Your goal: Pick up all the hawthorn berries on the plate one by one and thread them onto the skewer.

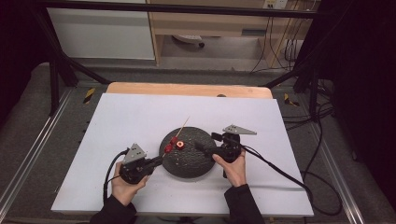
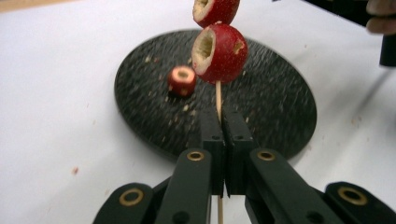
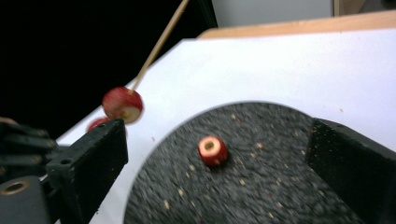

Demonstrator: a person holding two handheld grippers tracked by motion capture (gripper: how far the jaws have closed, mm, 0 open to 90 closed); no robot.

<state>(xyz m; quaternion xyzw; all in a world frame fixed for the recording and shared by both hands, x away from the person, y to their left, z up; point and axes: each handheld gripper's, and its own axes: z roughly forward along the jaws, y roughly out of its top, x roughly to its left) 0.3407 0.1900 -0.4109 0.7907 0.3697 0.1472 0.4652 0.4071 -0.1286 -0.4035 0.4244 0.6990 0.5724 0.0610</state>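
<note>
Your left hand-held gripper [image 1: 158, 161] sits at the near-left edge of the round black plate [image 1: 189, 164], its jaws clenched on the lower end of a thin wooden skewer [image 2: 218, 100]. In the left gripper view the stick runs up between the closed jaws and carries two cored red fruits: one [image 2: 219, 53] just above the jaw tips and a second [image 2: 215, 10] touching it above, cut off by the top edge. From the high view the skewer slants up and away over the plate's far-left part, its bare tip pointing toward the back of the counter [image 1: 140, 116].

A third cored red fruit [image 3: 213, 151] lies loose on the plate, hollow side up, with pale crumbs scattered over the dark textured surface around it. In the left gripper view it rests left of and beyond the skewer, apart from it.

Your right hand-held gripper [image 1: 203, 145] hovers over the plate's right side with its jaws spread wide and released, grasping nothing. In the right gripper view the loose fruit lies ahead between the two jaws, and the loaded skewer rises beyond the left jaw.

The plate rests on a white sheet covering the counter; cables [image 1: 280, 170] trail from both tools across the sheet.
</note>
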